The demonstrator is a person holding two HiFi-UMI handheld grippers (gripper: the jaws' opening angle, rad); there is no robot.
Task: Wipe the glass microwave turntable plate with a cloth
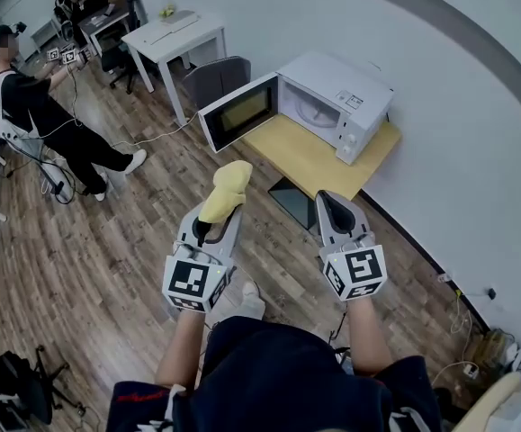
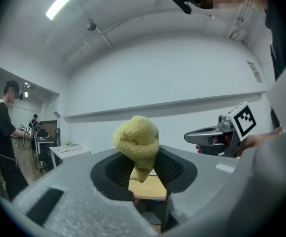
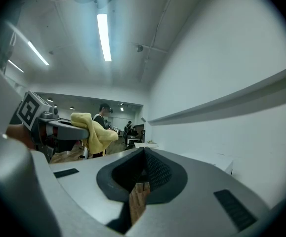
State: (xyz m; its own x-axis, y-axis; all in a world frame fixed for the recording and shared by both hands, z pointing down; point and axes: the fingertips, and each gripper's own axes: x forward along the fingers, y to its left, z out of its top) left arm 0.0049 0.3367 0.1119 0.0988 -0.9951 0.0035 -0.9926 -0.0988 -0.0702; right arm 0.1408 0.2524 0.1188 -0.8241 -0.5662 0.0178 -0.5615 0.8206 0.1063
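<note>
Flooring (image 1: 107, 241) of wood planks is filling the head view's left, cut off at the edges. One boxy white microwave (image 1: 341, 97) is sitting at upper centre on one pale wooden table (image 1: 309, 160), its door hanging open. The glass plate (image 1: 312, 112) inside is showing only as a faint disc. Below, the left gripper (image 1: 215, 221) is pinching one fluffy yellow cloth (image 1: 228, 185); the right gripper (image 1: 330, 198) is holding its jaws pressed together, empty.

Both forearms (image 1: 184, 347) reach forward side by side, holding the left gripper (image 1: 227, 212) level and clamped on a cloth (image 1: 227, 185), and the right gripper (image 1: 330, 200) level with its fingers (image 3: 157, 172) pressed together.
</note>
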